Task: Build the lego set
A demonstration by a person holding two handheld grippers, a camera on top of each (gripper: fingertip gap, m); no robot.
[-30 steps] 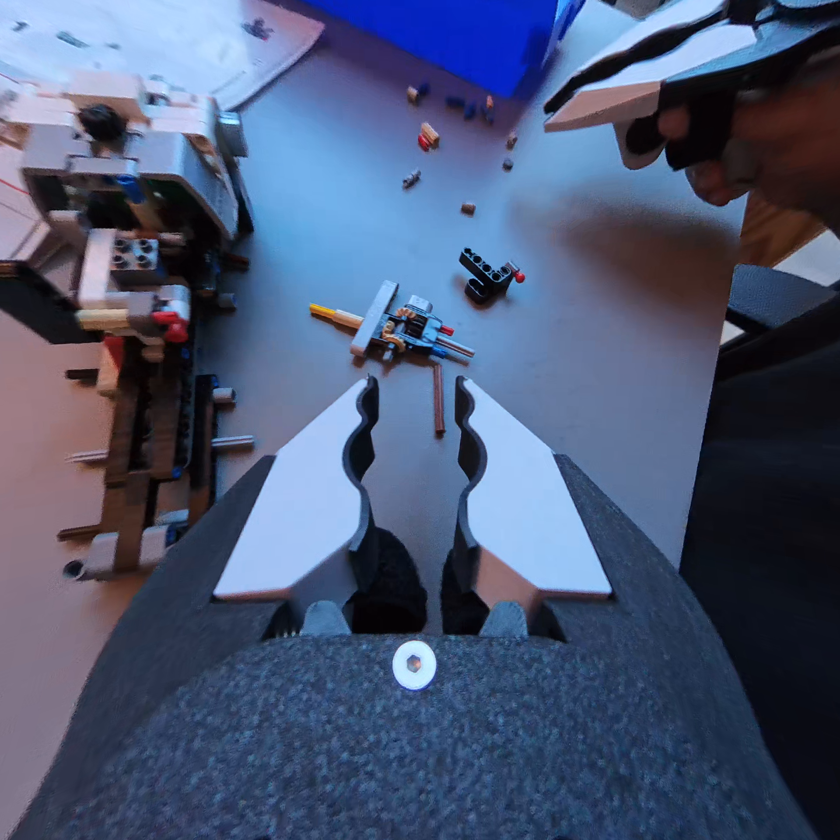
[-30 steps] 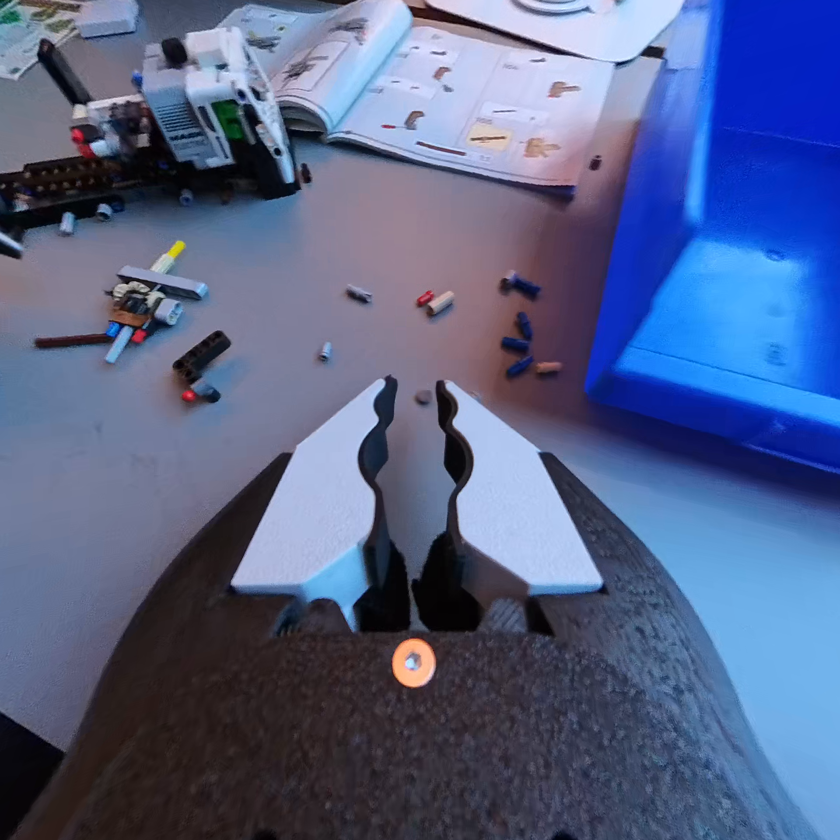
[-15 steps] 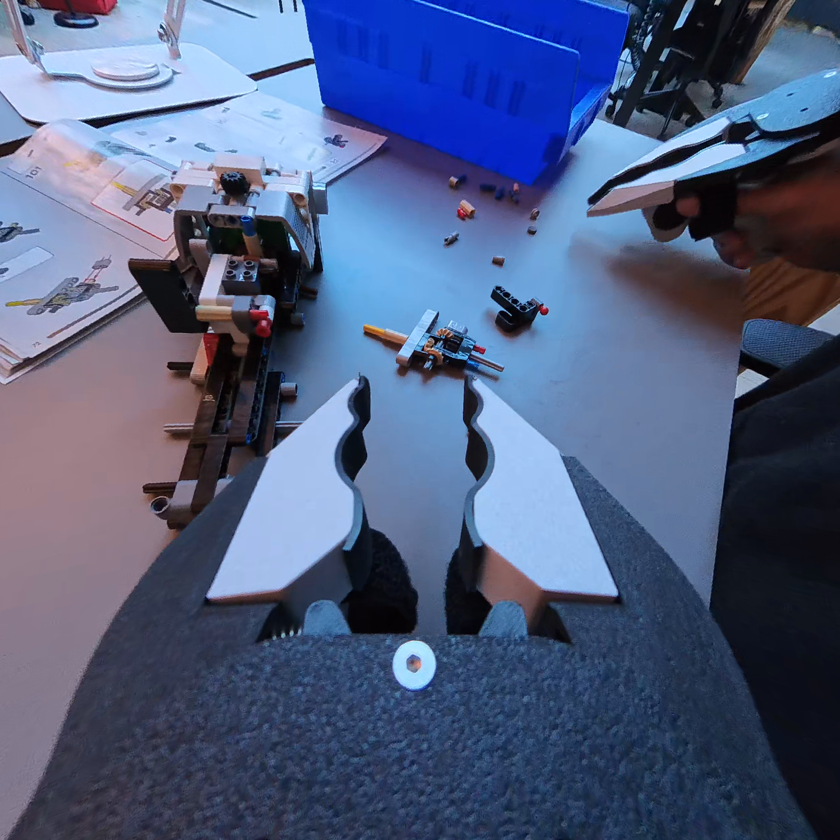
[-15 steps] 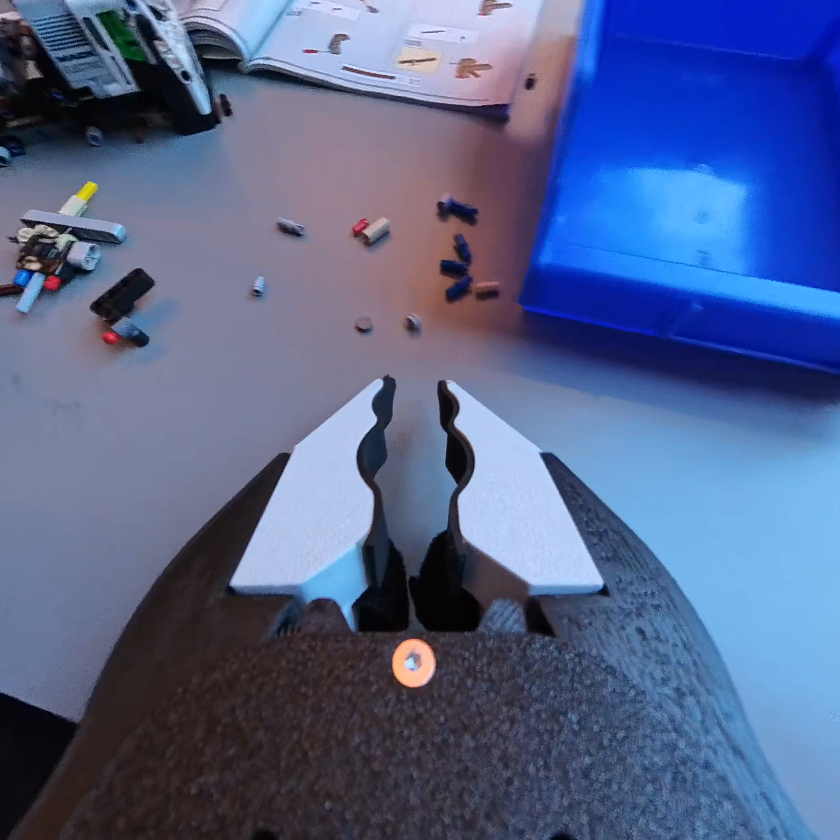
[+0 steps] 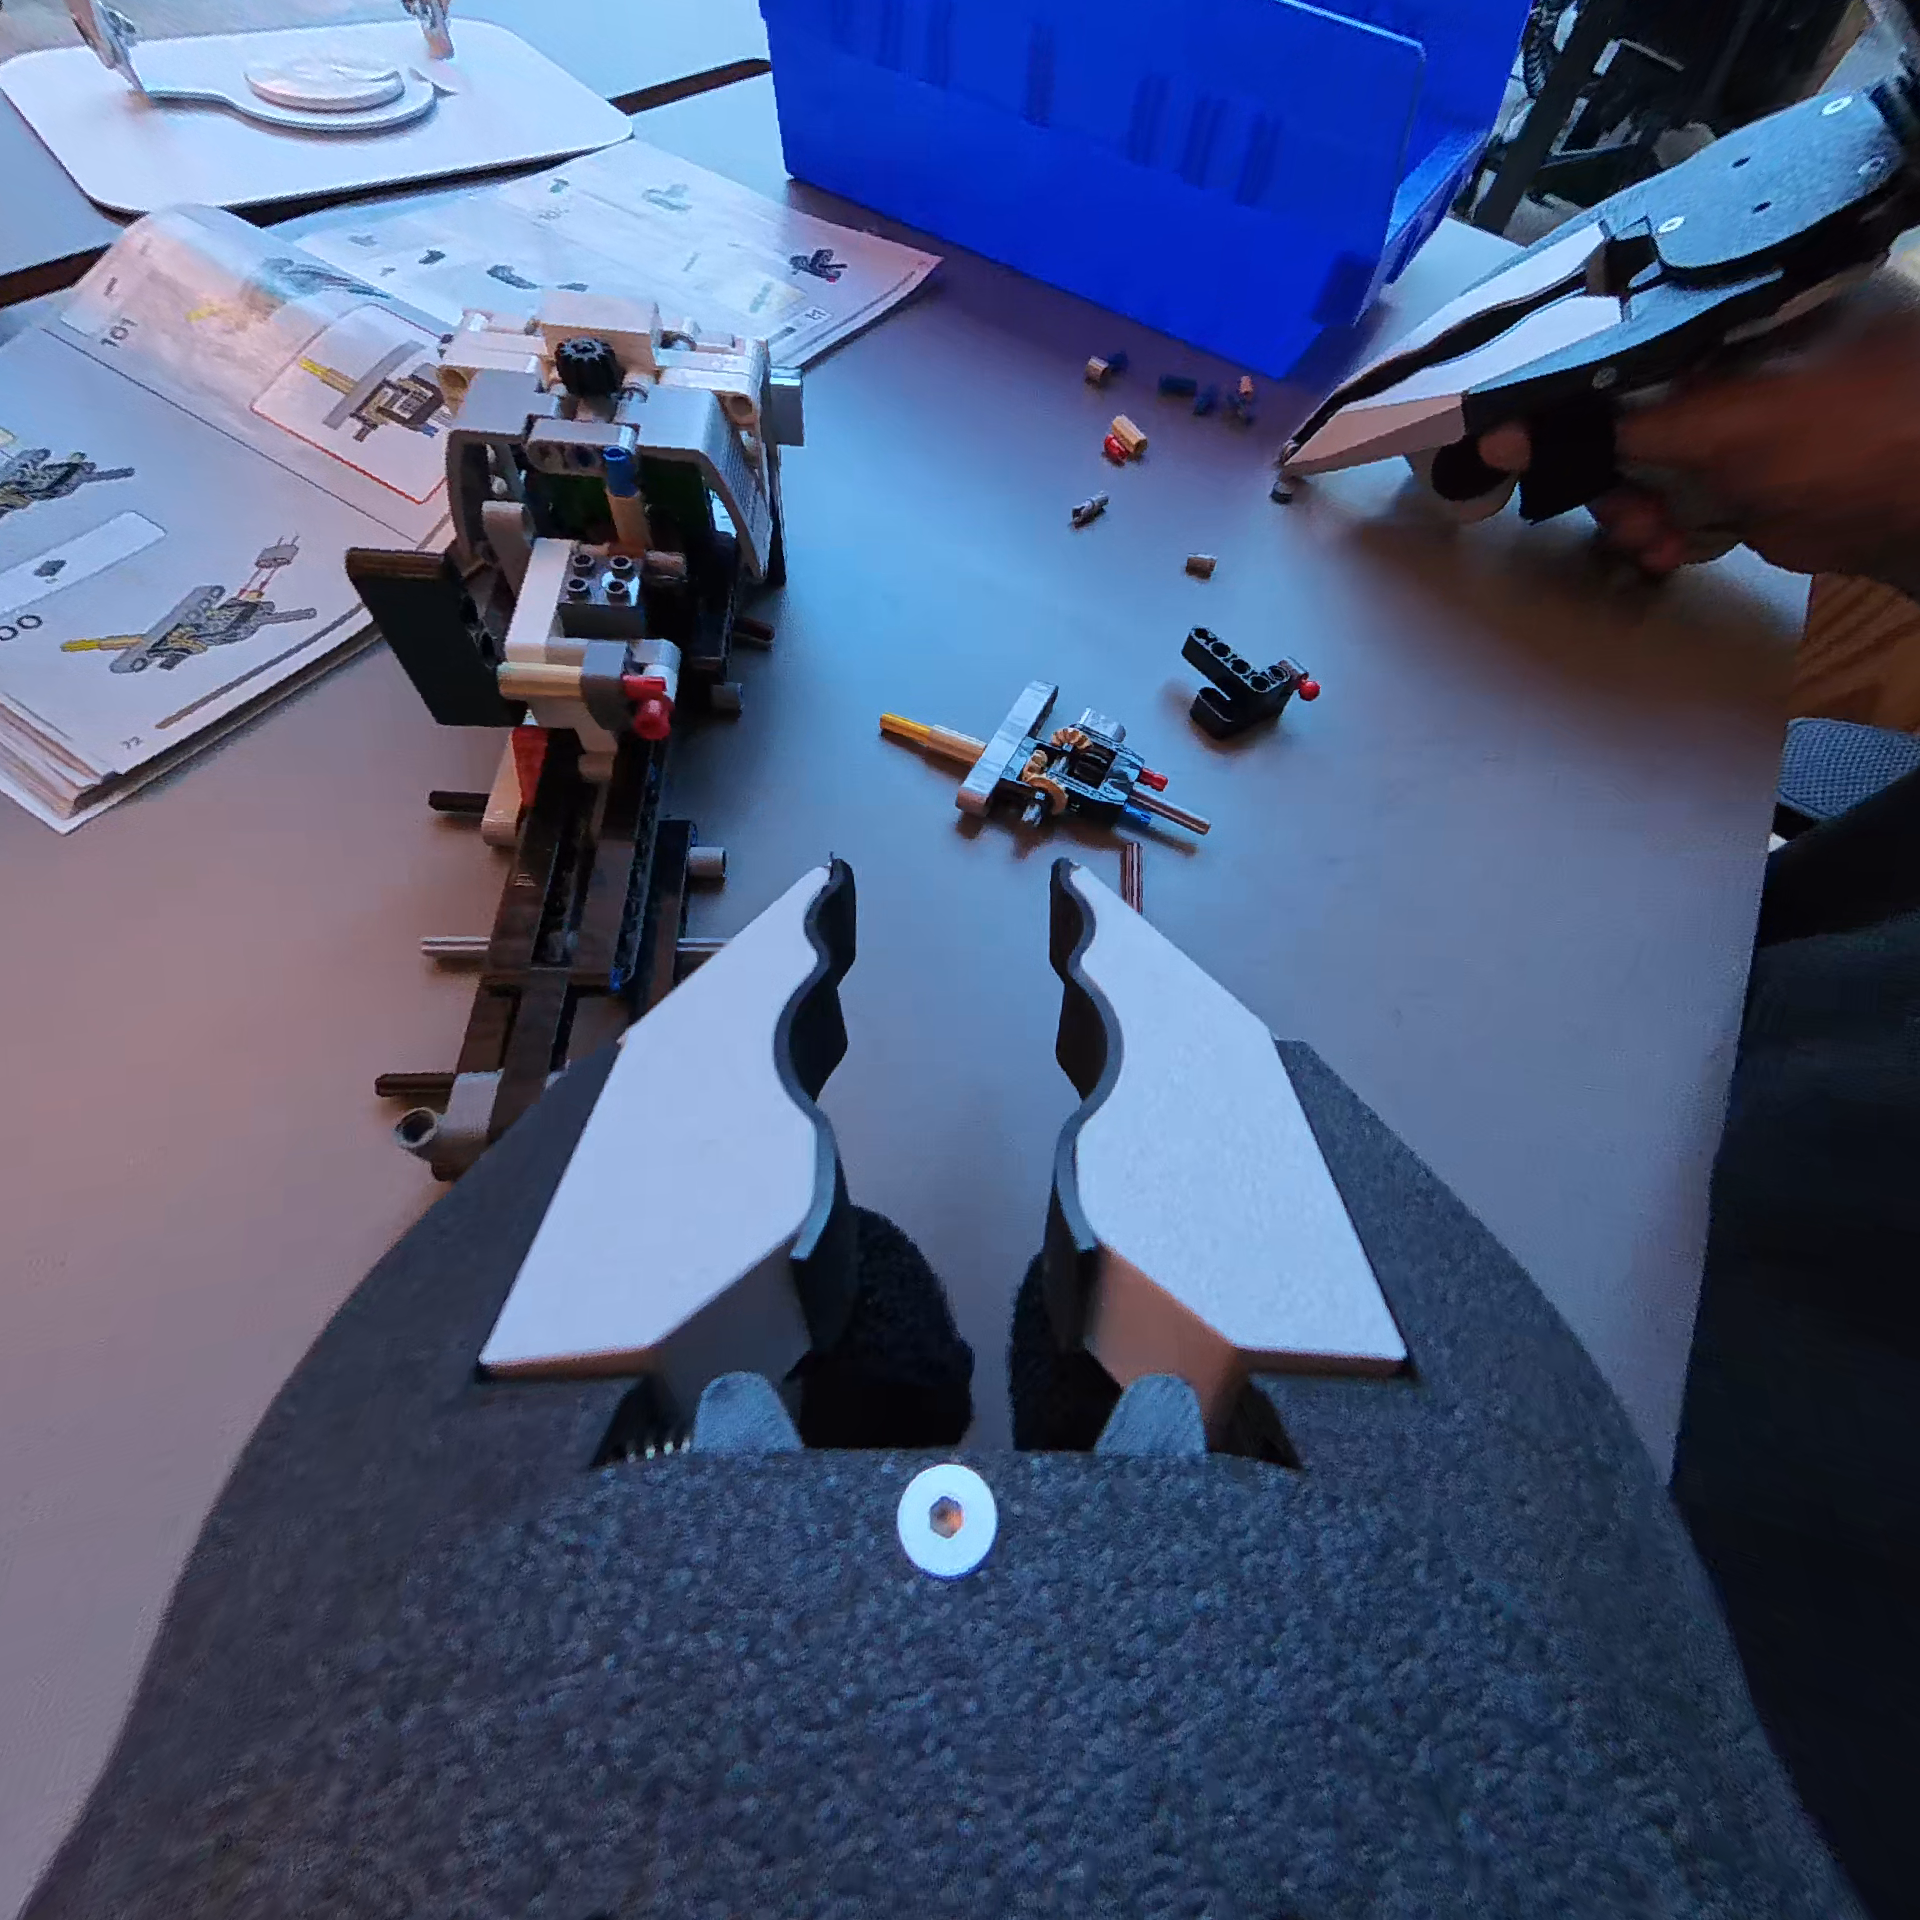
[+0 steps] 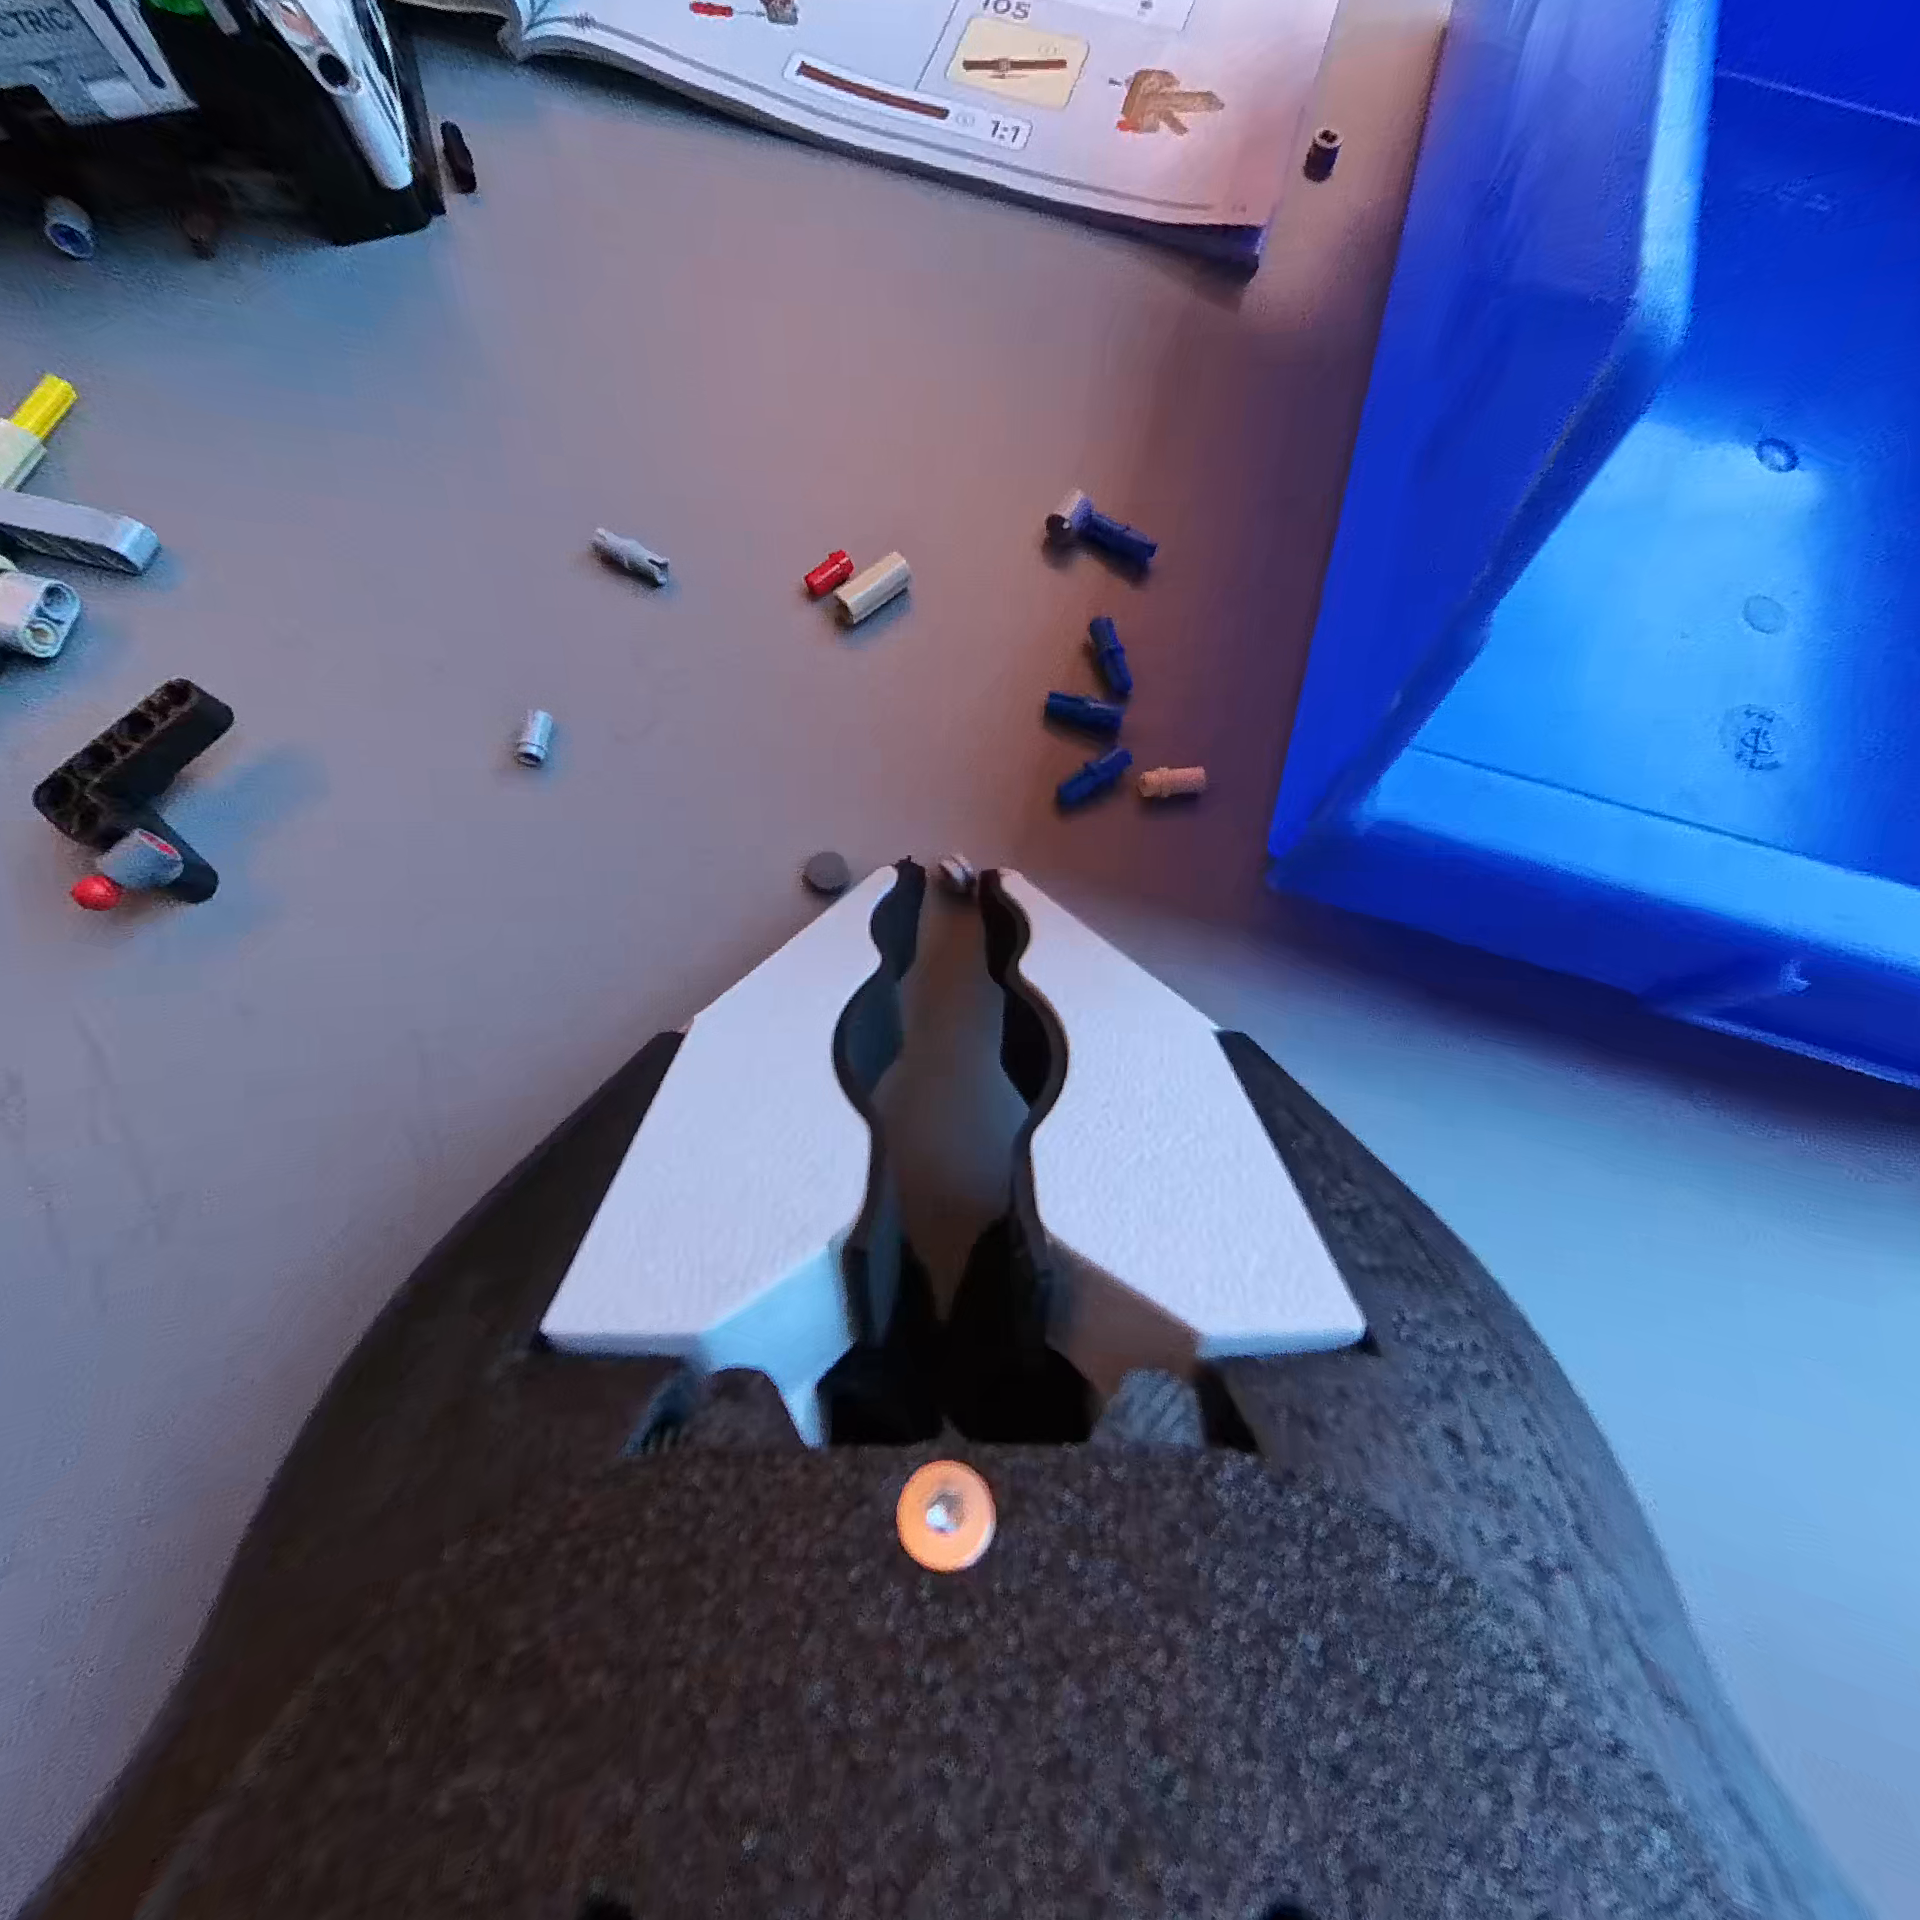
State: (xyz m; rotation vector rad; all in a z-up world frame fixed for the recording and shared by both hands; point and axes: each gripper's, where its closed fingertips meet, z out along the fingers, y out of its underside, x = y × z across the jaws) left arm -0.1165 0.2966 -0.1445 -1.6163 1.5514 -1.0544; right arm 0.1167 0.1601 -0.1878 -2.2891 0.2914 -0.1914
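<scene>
Left wrist view. My left gripper (image 5: 945, 883) hangs above the grey table (image 5: 1455, 935) with its jaws released and nothing between them. Just beyond the tips lies a small axle sub-assembly (image 5: 1049, 769); a brown axle (image 5: 1132, 878) lies beside the right tip. The part-built lego model (image 5: 582, 582) stands ahead and left of the jaws, with the instruction booklet (image 5: 187, 416) farther left. Far ahead and right, my right gripper (image 5: 1294, 462) points its tips down at the table.

Right wrist view. My right gripper (image 6: 948, 878) has its jaws narrowed to a slim gap, not yet clamped. A small grey bush (image 6: 956, 871) sits right at the tips, between them. A dark round piece (image 6: 826, 873) lies just left of the left tip; blue pins (image 6: 1091, 707) lie ahead and right, near the blue bin (image 6: 1507, 520).

I judge the step to be picking up the bush. To do it well, I should centre it between the tips, keep clear of the round piece, and close gently so it does not squirt out.
</scene>
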